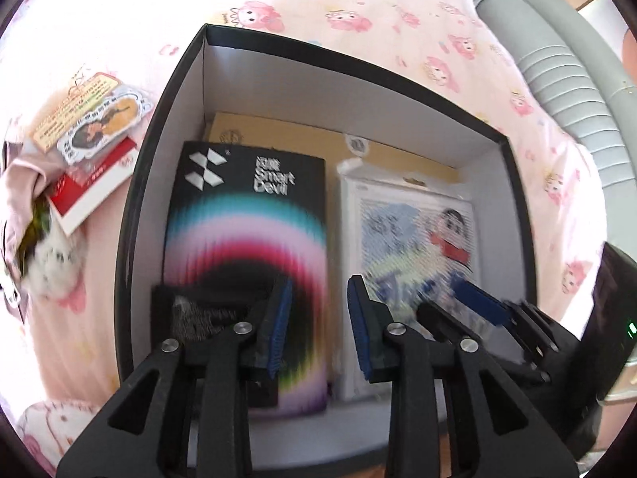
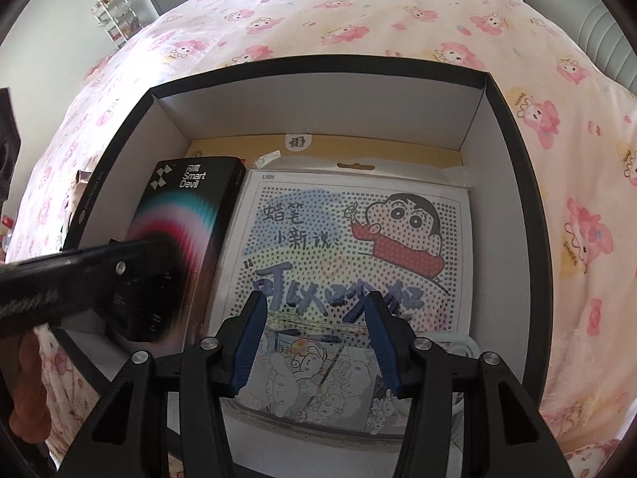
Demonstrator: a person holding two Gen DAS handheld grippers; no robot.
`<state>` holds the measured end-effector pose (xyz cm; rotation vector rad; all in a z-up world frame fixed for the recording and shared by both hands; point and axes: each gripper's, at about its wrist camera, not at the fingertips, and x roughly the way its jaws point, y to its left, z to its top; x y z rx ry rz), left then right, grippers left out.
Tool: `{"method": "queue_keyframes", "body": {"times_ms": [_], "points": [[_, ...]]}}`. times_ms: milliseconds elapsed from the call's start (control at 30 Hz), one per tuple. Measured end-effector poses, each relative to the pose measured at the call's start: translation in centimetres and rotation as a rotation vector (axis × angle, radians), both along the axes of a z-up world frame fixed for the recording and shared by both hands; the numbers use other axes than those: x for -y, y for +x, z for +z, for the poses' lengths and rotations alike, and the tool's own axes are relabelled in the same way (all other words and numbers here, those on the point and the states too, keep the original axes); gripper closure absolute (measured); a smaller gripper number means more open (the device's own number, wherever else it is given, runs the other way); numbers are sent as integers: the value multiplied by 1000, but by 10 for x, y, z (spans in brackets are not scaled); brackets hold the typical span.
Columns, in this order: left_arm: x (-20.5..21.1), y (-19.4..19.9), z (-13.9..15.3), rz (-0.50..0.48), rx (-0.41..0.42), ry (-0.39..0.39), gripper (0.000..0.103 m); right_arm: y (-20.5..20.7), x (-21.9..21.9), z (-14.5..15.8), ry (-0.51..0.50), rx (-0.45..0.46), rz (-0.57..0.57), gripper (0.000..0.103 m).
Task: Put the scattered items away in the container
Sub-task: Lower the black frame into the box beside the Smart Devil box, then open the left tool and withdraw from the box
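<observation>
Already inside the black container [image 2: 513, 151]: Smart Devil box [image 2: 179, 215] lying flat, just left of the right gripper [image 2: 314, 342], and cartoon sticker pack [image 2: 358, 239] directly ahead of and beneath its spread fingers. Right gripper open, holding nothing, hovering over the near edge of that pack. Left gripper [image 1: 318, 330] likewise open and empty, poised above the near end of the Smart Devil box [image 1: 247, 247], with the cartoon sticker pack [image 1: 414, 231] just right of its tips.

Still outside, well off to the left of the left gripper on the pink bedding [image 1: 358, 8]: red booklet [image 1: 95, 191] under two sticker cards [image 1: 91, 119], touching in a loose stack, beside a fluffy white item [image 1: 55, 259].

Probably light, thin and stiff, those cards; likely slippery in their plastic sleeves and prone to fanning apart. Best pinched across one overhanging edge, or taken together with the booklet beneath. Fluffy item soft, forgiving anywhere.
</observation>
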<state>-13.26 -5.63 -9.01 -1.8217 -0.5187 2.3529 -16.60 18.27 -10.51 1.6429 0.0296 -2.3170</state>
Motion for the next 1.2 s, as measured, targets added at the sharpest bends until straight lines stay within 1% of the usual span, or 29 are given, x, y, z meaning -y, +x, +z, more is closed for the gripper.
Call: {"method": "queue_keyframes", "body": {"times_ms": [67, 167, 267, 300, 367, 433, 467, 500, 533, 600, 633, 667, 700, 800, 867, 900, 933, 1000, 1067, 1133, 1200], "points": [[-3, -10, -5, 4, 16, 11, 75, -1, -2, 0, -6, 4, -5, 56], [-11, -16, -9, -1, 30, -16, 74, 0, -2, 2, -10, 2, -3, 56], [-13, -15, 4, -30, -25, -12, 73, 1, -2, 4, -18, 4, 9, 56], [-12, -17, 5, -31, -29, -29, 73, 2, -2, 5, -22, 4, 14, 56], [-9, -26, 5, -9, -27, -93, 72, 4, -1, 6, -25, 0, 22, 56], [-2, -31, -1, 13, 27, -145, 72, 4, -1, 7, -25, -2, 24, 56], [-5, -32, -4, 13, 48, -154, 72, 5, -2, 8, -27, 0, 22, 56], [-6, -29, -6, 2, 63, -152, 72, 5, -4, 8, -30, 2, 20, 56], [-9, -24, -7, -10, 77, -170, 71, 5, -5, 9, -34, 3, 17, 56], [-14, -13, -4, -41, 64, -223, 71, 3, -5, 11, -41, 1, 13, 56], [-14, -8, -5, -53, 69, -229, 71, 3, -7, 12, -44, -1, 11, 56], [-13, -5, -6, -56, 80, -218, 71, 3, -7, 13, -46, -3, 10, 56], [-11, -3, -7, -56, 78, -202, 71, 4, -8, 14, -50, -3, 10, 56], [-8, 1, -5, -57, 65, -200, 71, 3, -8, 13, -55, -2, 19, 56], [-5, 1, 1, -38, 63, -190, 68, 5, -9, 13, -49, -2, 22, 56], [-2, 3, 5, -20, 55, -164, 67, 4, -7, 12, -44, -3, 19, 55], [0, 6, 11, -11, 31, -136, 66, 4, -8, 13, -43, -5, 15, 55], [-1, 16, 28, -5, -47, -134, 63, 4, -11, 15, -39, -17, -3, 55], [-7, 33, 44, 24, -123, -126, 53, 10, -16, 22, -35, -43, -26, 55], [-13, 50, 58, 17, -179, -67, 52, 17, -18, 34, -34, -82, -37, 55], [-21, 65, 69, -3, -233, -28, 52, 30, -21, 50, -23, -151, -47, 55]]}}
